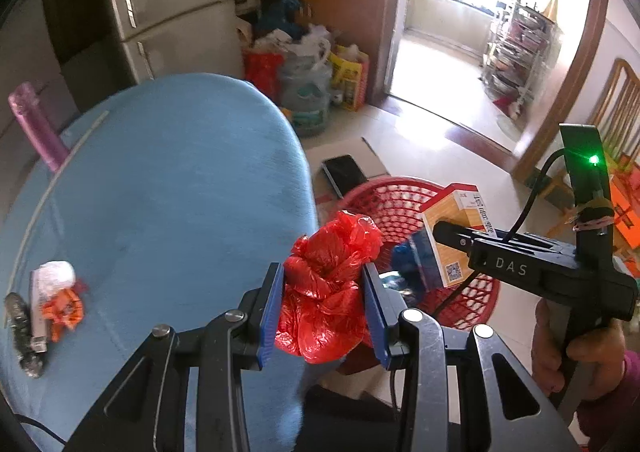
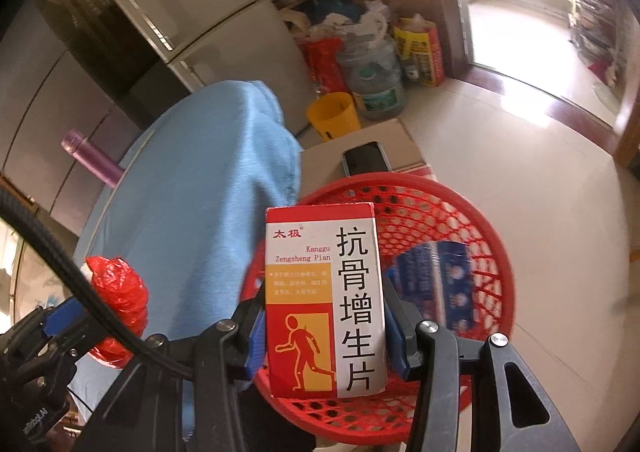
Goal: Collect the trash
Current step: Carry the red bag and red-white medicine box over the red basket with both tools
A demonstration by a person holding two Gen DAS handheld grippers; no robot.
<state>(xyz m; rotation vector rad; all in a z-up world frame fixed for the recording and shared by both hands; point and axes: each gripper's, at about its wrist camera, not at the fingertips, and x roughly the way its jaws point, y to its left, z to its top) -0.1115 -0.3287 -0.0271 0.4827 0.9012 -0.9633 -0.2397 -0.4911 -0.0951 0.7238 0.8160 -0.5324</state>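
Trash: 2 pieces in hand. Left tongs (image 1: pixel 324 304) clamped on a crumpled red plastic bag (image 1: pixel 328 288), held at the desk's near edge, just short of the red basket (image 2: pixel 452 208). Right tongs (image 2: pixel 324 326) clamped on a medicine box (image 2: pixel 324 300), pads on its 2 narrow sides, held above the basket's opening.

Progress (judged): partway. The basket already holds 1 blue packet (image 2: pixel 436 284), so at least 1 item looks done. Both held pieces not yet released. Left on the blue-covered desk (image 1: pixel 180 180): a small heap near its left edge, with white crumpled plastic (image 1: pixel 58 274), an orange wrapper (image 1: pixel 64 310), and a dark, glittery scrap (image 1: pixel 24 336) beside them. A purple bottle (image 1: pixel 36 124) at the far edge; cannot tell whether it counts as trash.

Orientation: box long axis runs along the tongs' pointing line, top end away from the wrist, printed face toward the right wrist camera. Bag is a wad; no clear axis.
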